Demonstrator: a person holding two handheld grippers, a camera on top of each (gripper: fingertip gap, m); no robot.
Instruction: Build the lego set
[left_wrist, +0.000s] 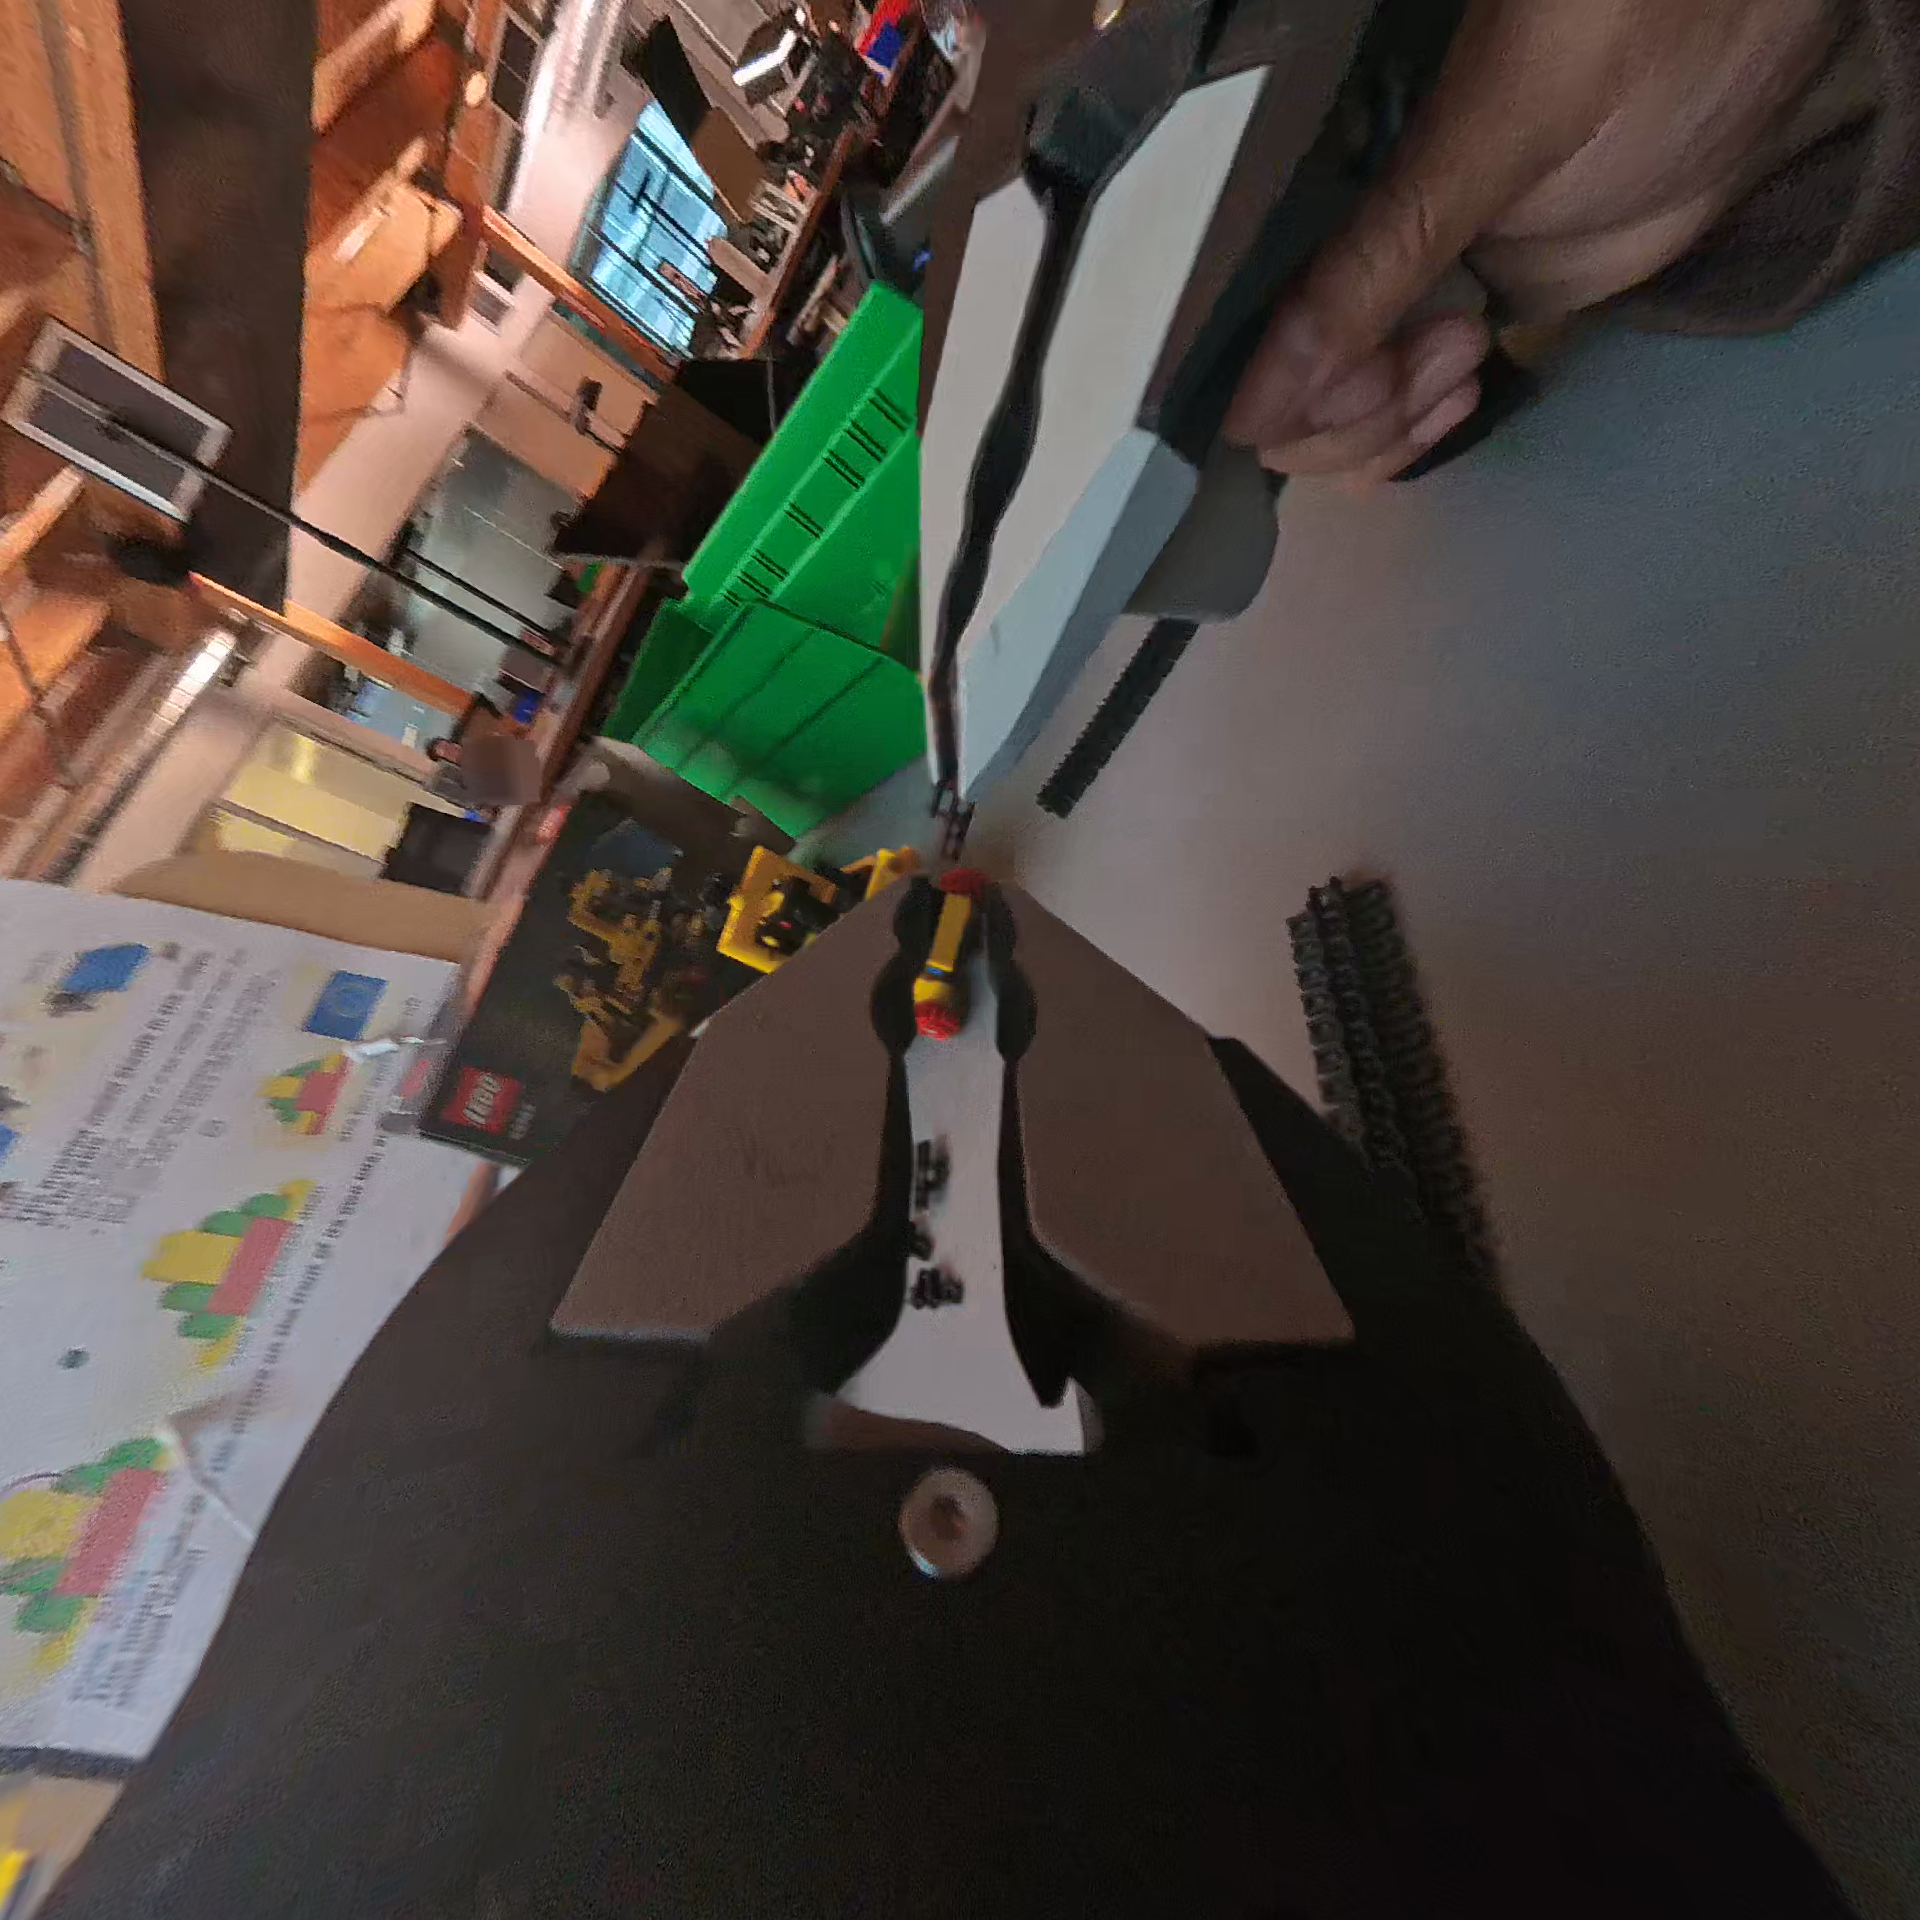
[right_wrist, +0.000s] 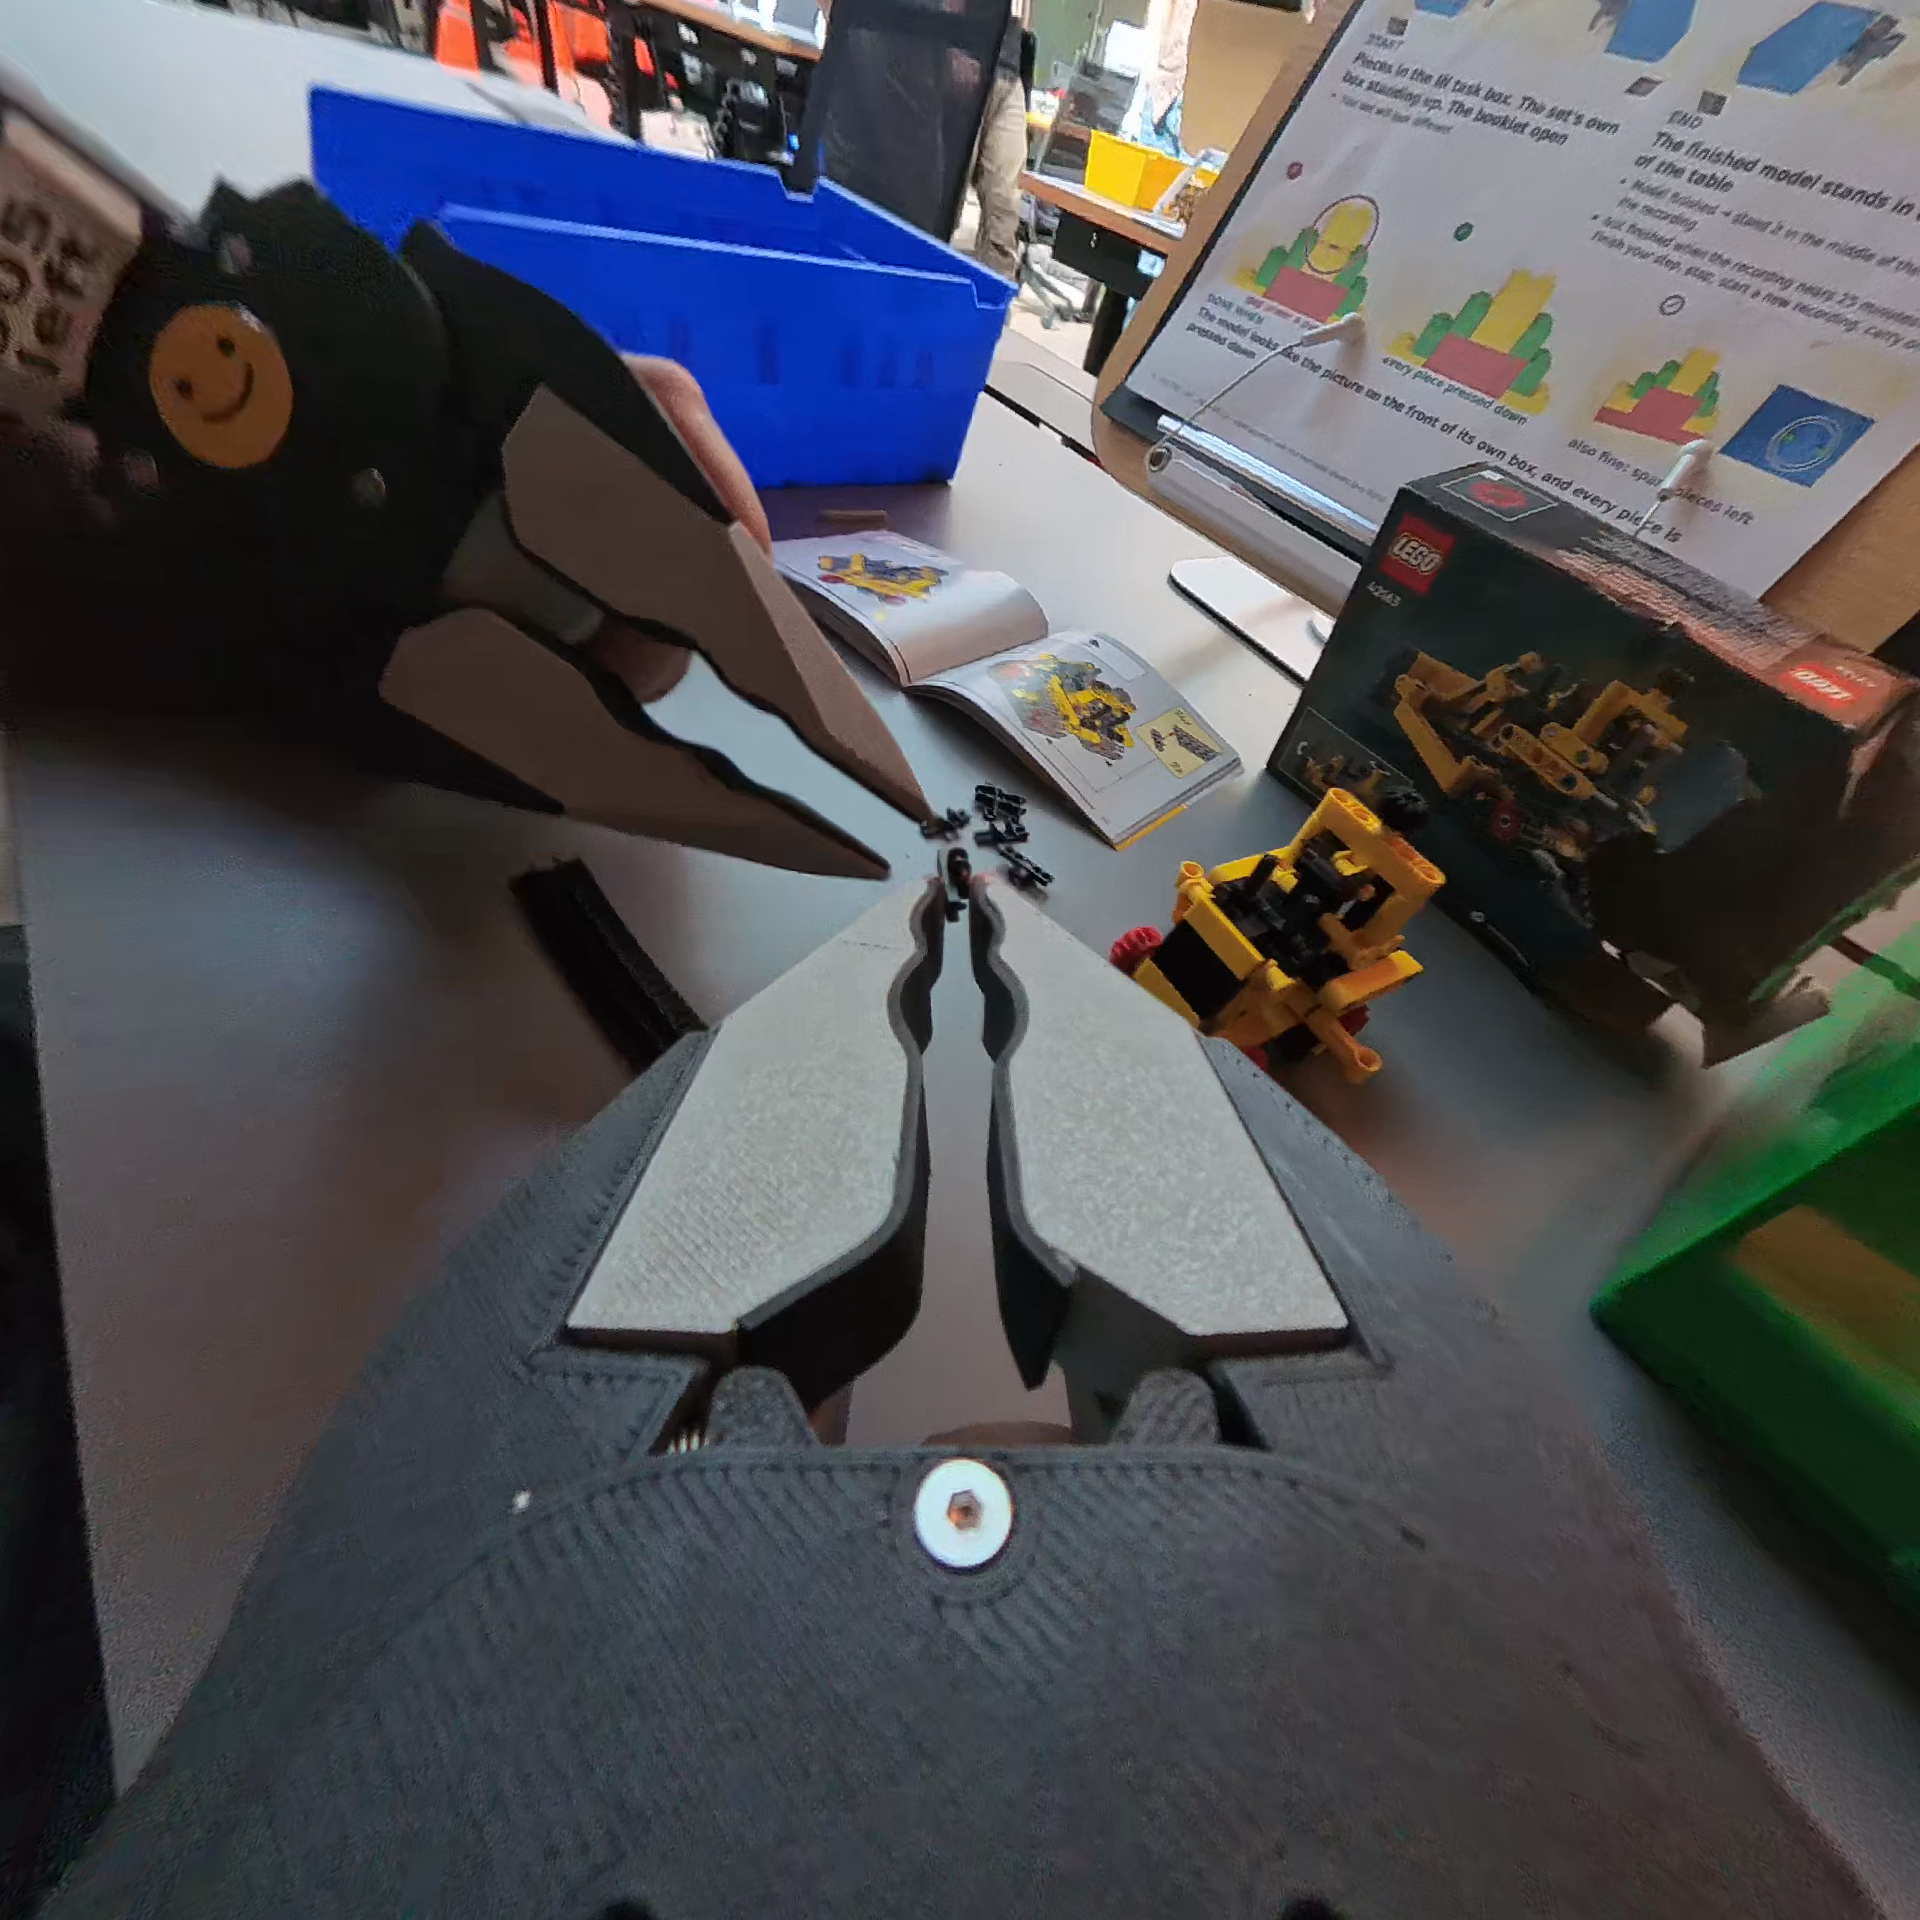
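Observation:
The part-built yellow and black bulldozer model (right_wrist: 1288, 956) stands on the grey table, right of both grippers. My right gripper (right_wrist: 956, 885) is shut on a small black connector piece (right_wrist: 954, 869) just above the table. My left gripper (right_wrist: 906, 844) comes in from the left with its tips a little apart and empty, almost touching the right gripper's tips. In the left wrist view my left gripper (left_wrist: 948, 899) is open, the model (left_wrist: 940, 961) shows through the gap, and the right gripper (left_wrist: 954, 805) points down at it. Several loose black pins (right_wrist: 1003, 821) lie just beyond the tips.
A black track strip (right_wrist: 603, 956) lies at the left, and a track chain (left_wrist: 1382, 1060) shows in the left wrist view. The open booklet (right_wrist: 1018, 686), the set's box (right_wrist: 1590, 769) and an instruction board (right_wrist: 1558, 239) stand behind. A blue bin (right_wrist: 675, 312) is far left, a green bin (right_wrist: 1787, 1247) near right. The grippers are tip to tip, or close to it. The track chain (left_wrist: 1382, 1060) is about 8 cm from my left fingertips.

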